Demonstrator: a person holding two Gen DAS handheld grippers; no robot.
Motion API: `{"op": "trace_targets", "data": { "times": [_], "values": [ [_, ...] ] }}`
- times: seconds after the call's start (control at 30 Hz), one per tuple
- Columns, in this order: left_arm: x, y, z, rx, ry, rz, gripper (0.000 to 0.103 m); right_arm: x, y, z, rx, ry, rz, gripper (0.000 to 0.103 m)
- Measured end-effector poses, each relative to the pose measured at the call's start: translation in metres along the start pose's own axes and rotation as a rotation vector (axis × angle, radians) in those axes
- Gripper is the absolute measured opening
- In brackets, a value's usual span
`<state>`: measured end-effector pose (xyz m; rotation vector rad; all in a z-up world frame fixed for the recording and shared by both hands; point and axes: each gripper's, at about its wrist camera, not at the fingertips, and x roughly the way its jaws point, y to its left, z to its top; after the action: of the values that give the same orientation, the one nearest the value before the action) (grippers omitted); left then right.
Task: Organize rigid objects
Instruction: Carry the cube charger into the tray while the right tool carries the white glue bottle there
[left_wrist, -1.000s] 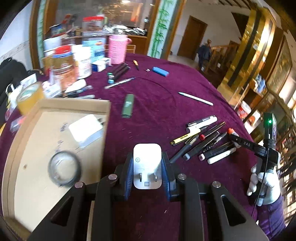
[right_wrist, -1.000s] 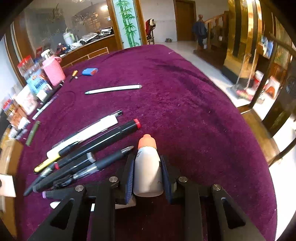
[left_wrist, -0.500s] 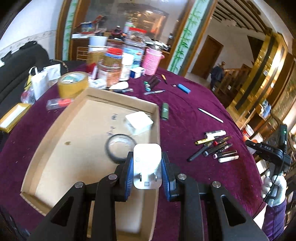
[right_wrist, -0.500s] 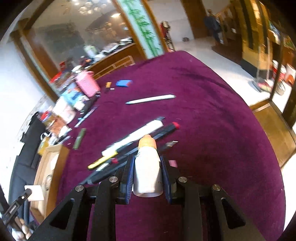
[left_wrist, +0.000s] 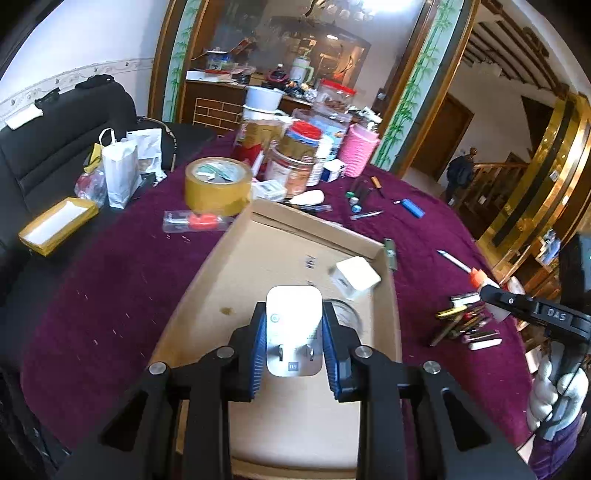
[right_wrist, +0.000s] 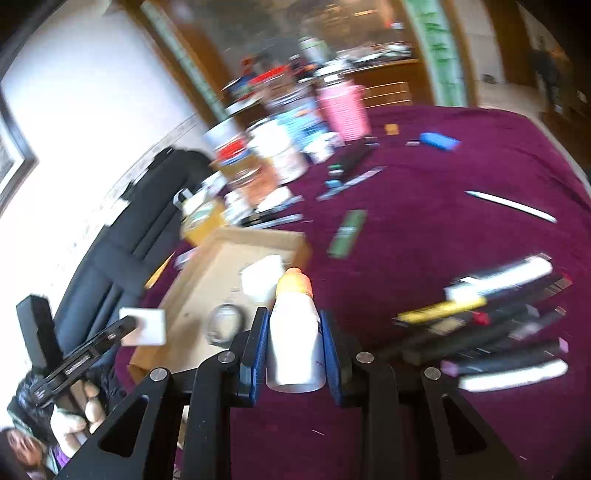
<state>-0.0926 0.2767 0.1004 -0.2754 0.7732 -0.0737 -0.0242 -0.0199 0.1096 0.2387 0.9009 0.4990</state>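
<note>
Cardboard tray (left_wrist: 221, 273) on a purple-clothed table (left_wrist: 110, 280) serves as the drop point for loose hard items.

Left wrist view: left gripper (left_wrist: 294, 341), tilted downward, hangs over the tray w/ a white plug adapter (left_wrist: 293, 325) clenched between its blue pads (left_wrist: 258, 345), prongs facing the lens. Jaws sit narrow, only as wide as the adapter body. Held over open cardboard, prob. so it can be set down clear of what's already inside: a white charger block (left_wrist: 354, 282) near the far-right corner and a dark ring (left_wrist: 345, 314) just behind the gripper. At right, right gripper (left_wrist: 489, 295) comes in above a heap of pens (left_wrist: 465, 325), an orange-capped white bottle (left_wrist: 487, 286) in its tips; a gloved hand (left_wrist: 550, 391) grips the handle.

Right wrist view (blurred): right gripper (right_wrist: 294, 352) grasps the bottle (right_wrist: 294, 336) upright, cap forward, pads (right_wrist: 258, 350) pressed to its sides, jaws barely apart beyond bottle width. It points toward the tray (right_wrist: 207, 258), apparently bound there too. Pens (right_wrist: 498, 325) lie to the right on the cloth, not yet sorted. At lower left, left gripper (right_wrist: 127, 328) shows side-on w/ the adapter (right_wrist: 146, 326) at its tip, over the tray's near corner.
</note>
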Motion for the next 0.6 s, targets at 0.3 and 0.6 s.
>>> {"op": "trace_targets", "data": {
  "times": [0.3, 0.6],
  "values": [
    [0.067, 0.021, 0.037, -0.018, 0.115, 0.011, 0.026, 0.106, 0.068, 0.037, -0.076, 0.101, 0.039, 0.030],
    [0.119, 0.034, 0.059, -0.068, 0.171, -0.003, 0.026, 0.179, 0.072, 0.053, -0.065, 0.179, 0.008, 0.030]
  ]
}}
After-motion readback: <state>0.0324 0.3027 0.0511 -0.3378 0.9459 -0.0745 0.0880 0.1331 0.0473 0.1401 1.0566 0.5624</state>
